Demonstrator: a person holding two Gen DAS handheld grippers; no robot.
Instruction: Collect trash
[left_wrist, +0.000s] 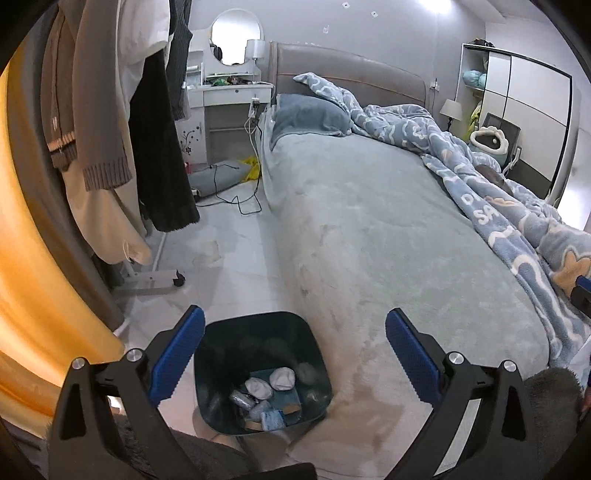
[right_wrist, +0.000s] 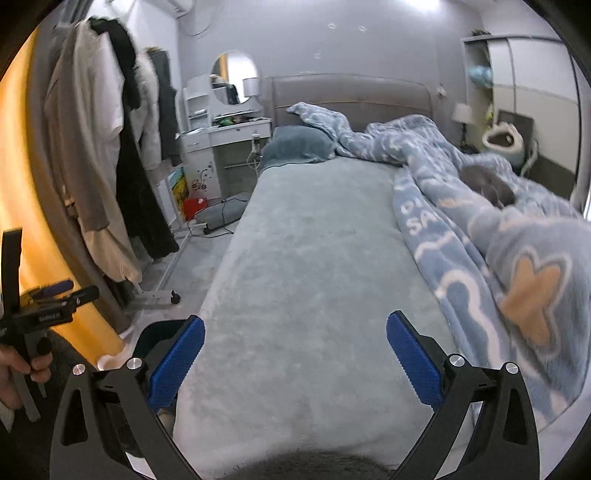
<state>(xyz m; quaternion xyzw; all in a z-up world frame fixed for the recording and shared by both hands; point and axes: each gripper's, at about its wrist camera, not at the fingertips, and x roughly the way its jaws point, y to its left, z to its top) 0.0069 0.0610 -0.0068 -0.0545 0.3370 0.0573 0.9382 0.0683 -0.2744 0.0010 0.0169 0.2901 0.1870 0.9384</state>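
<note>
Left gripper (left_wrist: 294, 341) is spread wide, nothing between the blue pads (left_wrist: 180, 354). I see the bin (left_wrist: 317, 363) right below and between its fingers, on the floor (left_wrist: 221, 236) against the near corner of the bed (left_wrist: 369, 229). Bin holds trash (left_wrist: 267, 393): a few white crumpled wads, something foil-like, a blue wrapper; I can't make out the rest.

Right gripper (right_wrist: 295, 343) is also fully spread and empty, over the grey bed cover. From its camera the bin (right_wrist: 153, 332) is down-left, mostly hidden behind the left pad (right_wrist: 177, 363). Left gripper (right_wrist: 48, 295) shows at the far left edge, a hand (right_wrist: 14, 369) on its grip.

Blue blanket (left_wrist: 498, 206) is bunched along the right side of the bed. Clothes rack (left_wrist: 110, 110) stands left, well apart from the bin.
</note>
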